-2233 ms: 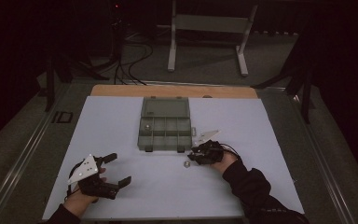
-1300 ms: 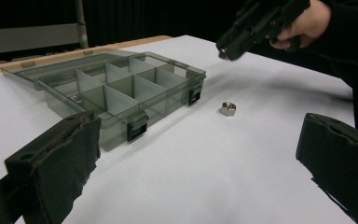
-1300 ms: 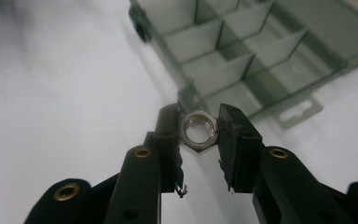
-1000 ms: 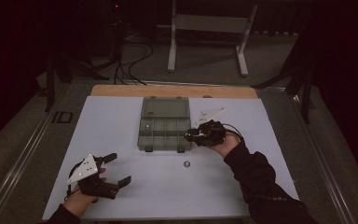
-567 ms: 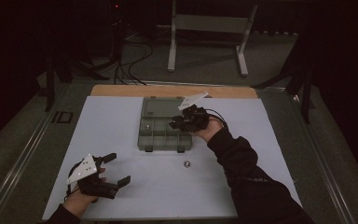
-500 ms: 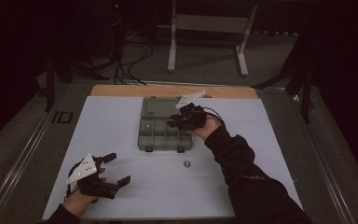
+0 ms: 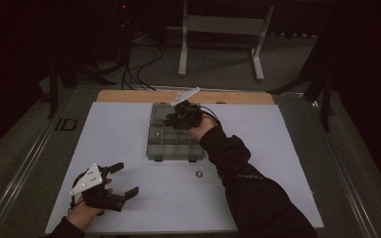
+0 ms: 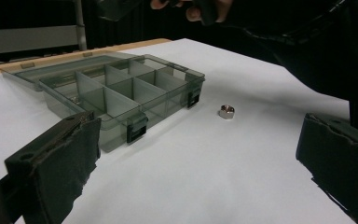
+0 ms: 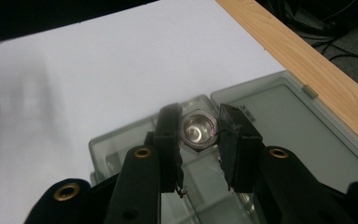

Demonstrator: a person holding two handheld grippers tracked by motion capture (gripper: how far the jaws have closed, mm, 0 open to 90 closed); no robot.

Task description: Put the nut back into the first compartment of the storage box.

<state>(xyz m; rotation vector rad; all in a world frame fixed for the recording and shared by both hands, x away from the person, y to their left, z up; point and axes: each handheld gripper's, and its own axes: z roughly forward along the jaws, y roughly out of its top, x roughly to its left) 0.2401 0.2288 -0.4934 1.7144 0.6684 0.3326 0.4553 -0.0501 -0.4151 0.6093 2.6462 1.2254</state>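
Right gripper (image 9: pixel 196 140) has its fingers (image 9: pixel 169 135) clamped on a hex nut (image 9: pixel 196 129), one pad on each side, bore facing the camera. In the high view the right gripper (image 7: pixel 171 120) hangs over the far-left part of the open compartment box (image 7: pixel 158 148), with the nut held above the box and not in any compartment. Box lid (image 9: pixel 279 116) lies flat, hinged toward the wooden edge (image 9: pixel 298 51). Second hex nut (image 7: pixel 197 174) sits loose on the white counter (image 7: pixel 278 148), just in front of the box. Left gripper (image 7: pixel 121 179) rests near the counter's front-left, fingers (image 8: pixel 60 158) wide, nothing between them, aimed at the box and the loose nut (image 8: pixel 226 111).
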